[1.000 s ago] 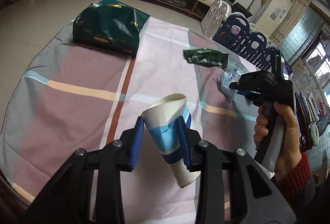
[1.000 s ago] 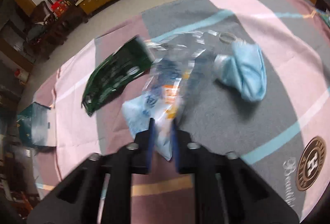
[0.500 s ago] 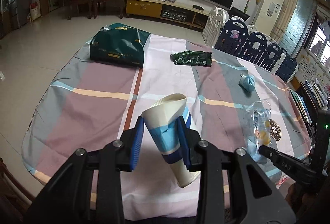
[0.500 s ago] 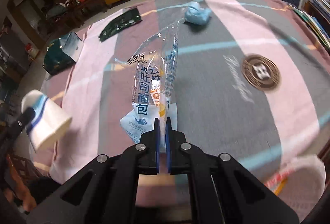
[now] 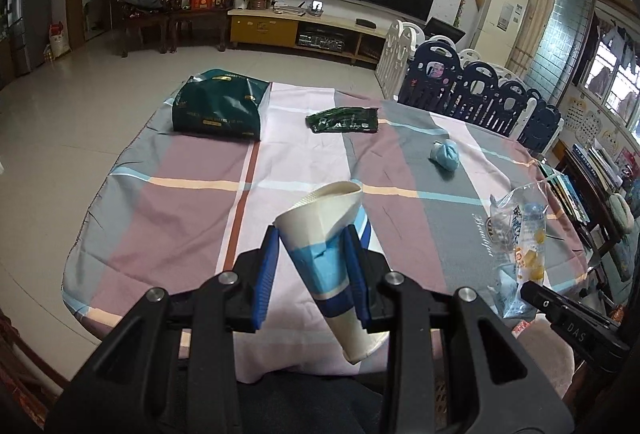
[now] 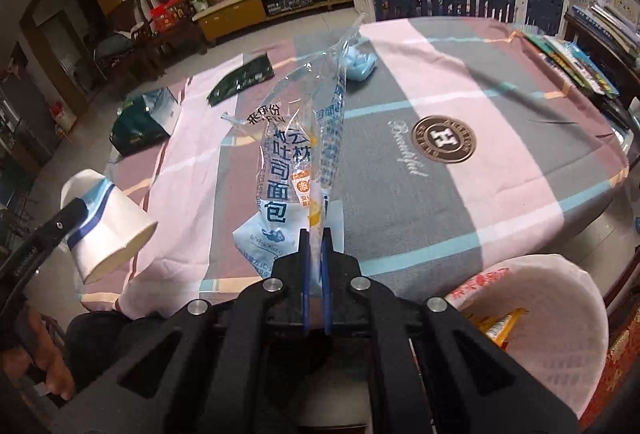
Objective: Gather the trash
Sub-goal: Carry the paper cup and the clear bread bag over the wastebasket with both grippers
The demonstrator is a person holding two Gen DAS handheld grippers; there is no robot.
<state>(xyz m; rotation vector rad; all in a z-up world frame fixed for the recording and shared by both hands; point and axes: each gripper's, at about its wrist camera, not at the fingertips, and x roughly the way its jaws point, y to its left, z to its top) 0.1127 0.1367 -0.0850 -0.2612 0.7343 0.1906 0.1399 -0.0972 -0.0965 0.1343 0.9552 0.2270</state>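
My left gripper (image 5: 311, 250) is shut on a crushed white and blue paper cup (image 5: 326, 234), held over the near edge of the table; the cup (image 6: 105, 218) also shows at the left of the right wrist view. A clear plastic bread bag (image 6: 298, 150) with blue print is pinched between the pads of my right gripper (image 6: 315, 246), which is shut on it. That bag (image 5: 518, 234) hangs at the right of the left wrist view. On the checked tablecloth (image 5: 192, 206) lie a green wrapper (image 5: 344, 119) and a crumpled blue wad (image 5: 445, 153).
A dark green bag (image 5: 218, 110) sits at the table's far left corner. A bin lined with a white bag (image 6: 560, 318), with wrappers inside, stands below my right gripper at the near right. Books (image 6: 580, 62) lie along the right edge. Plastic fence panels (image 5: 472, 90) stand behind.
Both grippers pulled back toward the table's near edge and rose. The right one lifted the bread bag off the cloth, away from the green wrapper and blue wad; the bin came into view.
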